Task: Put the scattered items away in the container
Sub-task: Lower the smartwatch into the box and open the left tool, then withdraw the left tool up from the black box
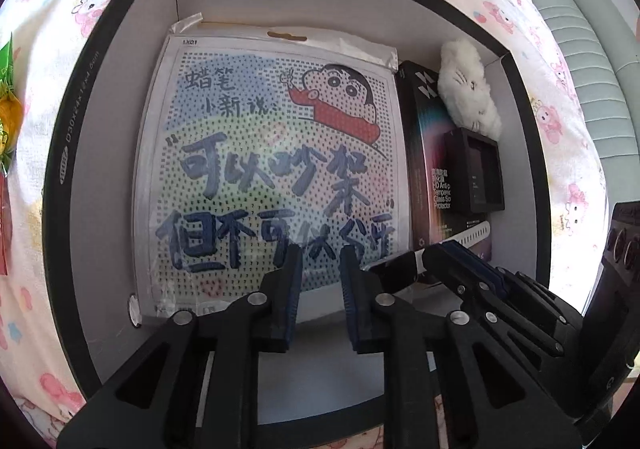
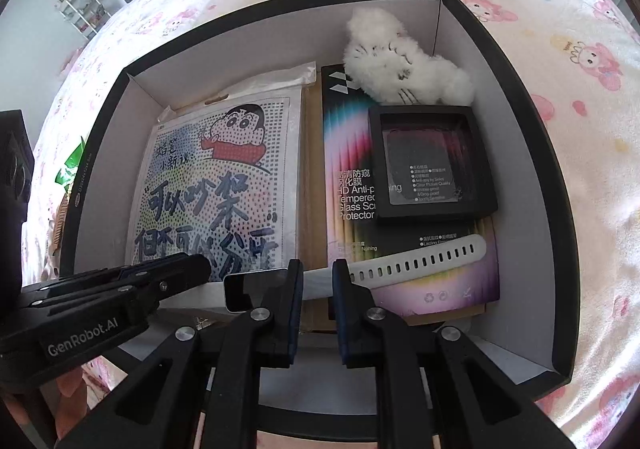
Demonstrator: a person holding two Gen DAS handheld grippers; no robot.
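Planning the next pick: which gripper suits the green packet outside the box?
Likely left: green packet lies beyond the box's left wall, the left gripper's side; right gripper hovers over the smartwatch.

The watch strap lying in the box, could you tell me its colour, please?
White, with a row of dark holes; the watch strap shows best in the right wrist view.

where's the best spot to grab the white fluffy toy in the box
Grip the fluffy toy across its narrower upper end, coming straight down from above. It lies flat in the box's far right corner, walls close on two sides and the small black case against its near side.
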